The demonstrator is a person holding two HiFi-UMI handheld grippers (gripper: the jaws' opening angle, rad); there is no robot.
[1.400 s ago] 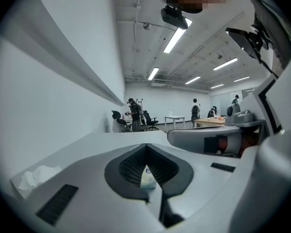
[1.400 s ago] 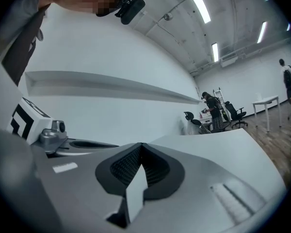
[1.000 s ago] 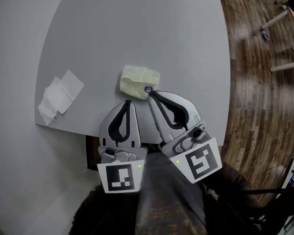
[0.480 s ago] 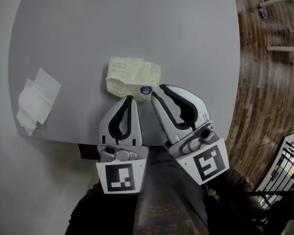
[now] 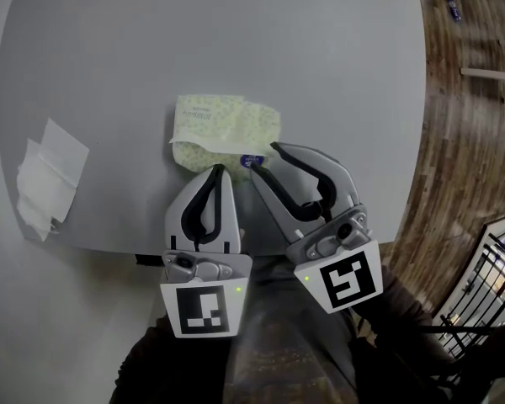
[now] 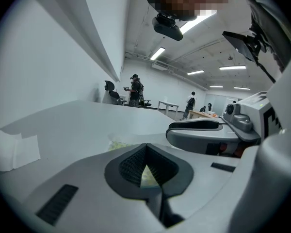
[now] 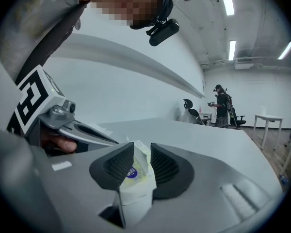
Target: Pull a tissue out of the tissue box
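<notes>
A soft yellow-green tissue pack point(image 5: 223, 133) lies on the grey table point(image 5: 236, 40), its purple sticker point(image 5: 252, 160) at the near end. My right gripper point(image 5: 265, 160) is at that end, and its jaws are opening. In the right gripper view the pack's end point(image 7: 136, 178) stands between the pads point(image 7: 162, 166) of that gripper point(image 7: 140, 154), which are apart and no longer pinch it. My left gripper point(image 5: 219, 172) is shut just beside it, its tip at the pack's near edge. In the left gripper view the pack point(image 6: 119, 145) shows past the shut left gripper point(image 6: 146, 149).
A few loose white tissues point(image 5: 46, 175) lie at the table's left edge, also in the left gripper view point(image 6: 14, 152). The table's near edge runs just under both grippers. Wooden floor point(image 5: 471, 141) lies to the right. People point(image 6: 135, 89) and desks stand far behind.
The right jaws, shut at the sticker end a second ago, now stand apart. Both grippers have sunk towards the table. The left gripper stays shut.
</notes>
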